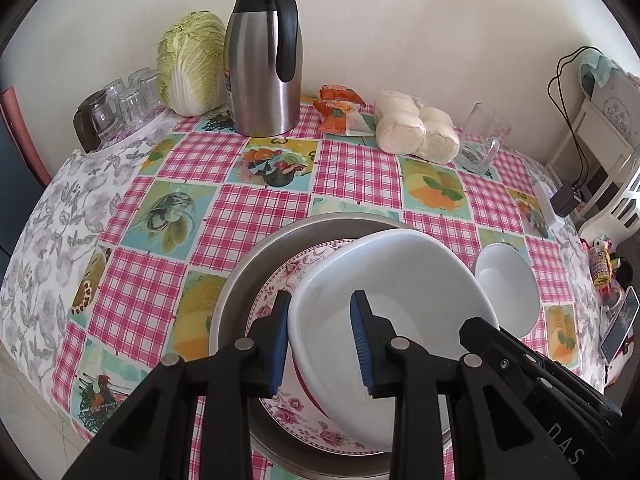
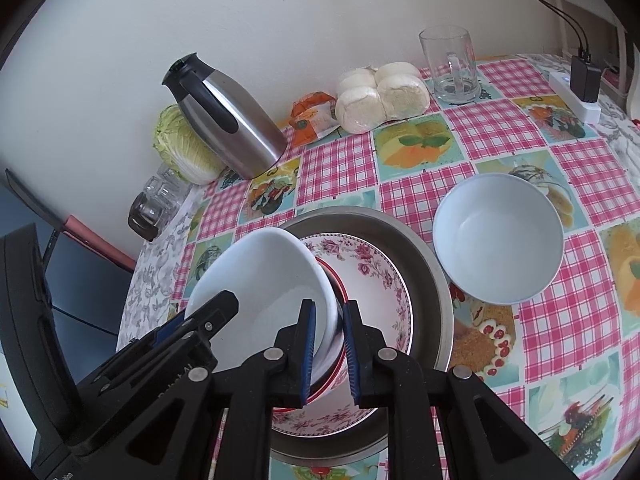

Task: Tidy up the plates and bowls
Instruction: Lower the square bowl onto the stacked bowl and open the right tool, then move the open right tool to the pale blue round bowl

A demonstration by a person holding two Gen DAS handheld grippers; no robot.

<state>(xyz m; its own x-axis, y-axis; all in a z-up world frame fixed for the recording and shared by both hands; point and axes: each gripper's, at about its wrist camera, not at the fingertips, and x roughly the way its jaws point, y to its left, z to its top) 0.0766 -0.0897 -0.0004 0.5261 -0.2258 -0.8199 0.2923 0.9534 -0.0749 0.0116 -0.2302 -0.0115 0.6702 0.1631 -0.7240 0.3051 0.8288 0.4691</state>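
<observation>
Here both claws, left [image 1: 320, 344] and right [image 2: 328, 354], clamp a tilted white ceramic bowl [image 1: 394, 280] over the floral plate [image 2: 376, 280] in the round metal pan [image 2: 420, 248]; a pale blue bowl [image 2: 498, 240] waits on the counter [image 2: 520, 128].

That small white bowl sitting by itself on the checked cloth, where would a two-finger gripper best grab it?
By the rim. The small white bowl stands upright and open-mouthed, apart from the metal pan, so one finger can probably slip inside and one outside the thin wall. Coming from above on its near side looks best: that edge faces the right gripper, with only tablecloth around it.
</observation>
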